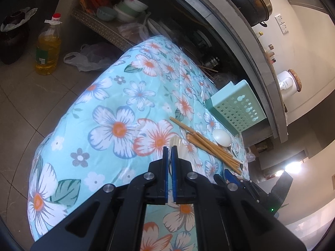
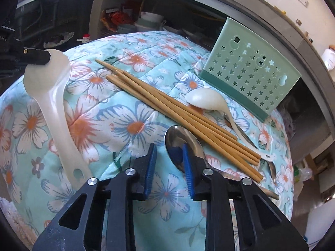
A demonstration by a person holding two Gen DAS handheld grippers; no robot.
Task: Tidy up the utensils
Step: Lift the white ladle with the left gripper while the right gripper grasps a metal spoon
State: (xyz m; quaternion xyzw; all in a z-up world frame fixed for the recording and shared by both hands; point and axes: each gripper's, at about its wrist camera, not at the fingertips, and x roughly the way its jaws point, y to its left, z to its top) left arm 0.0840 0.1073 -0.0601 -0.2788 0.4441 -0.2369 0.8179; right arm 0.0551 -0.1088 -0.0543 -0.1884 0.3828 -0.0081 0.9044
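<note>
My left gripper (image 1: pixel 170 148) is shut on the blade end of a white rice paddle (image 1: pixel 179 146); the right wrist view shows the paddle (image 2: pixel 55 113) held up off the cloth by that gripper (image 2: pixel 45 56). My right gripper (image 2: pixel 169 148) is open, low over the cloth, its right finger over the bowl of a metal spoon (image 2: pixel 178 140). Several wooden chopsticks (image 2: pixel 178 113) lie in a bundle beside a white soup spoon (image 2: pixel 204 99). A green perforated utensil holder (image 2: pixel 249 71) stands at the cloth's far right, also in the left wrist view (image 1: pixel 237 106).
The utensils lie on a floral blue cloth (image 1: pixel 108 108) over a table. Behind are a grey counter edge (image 1: pixel 247 41) and shelves with bowls (image 1: pixel 127 8). An oil bottle (image 1: pixel 48 46) and a plastic bag (image 1: pixel 90 56) are on the tiled floor at left.
</note>
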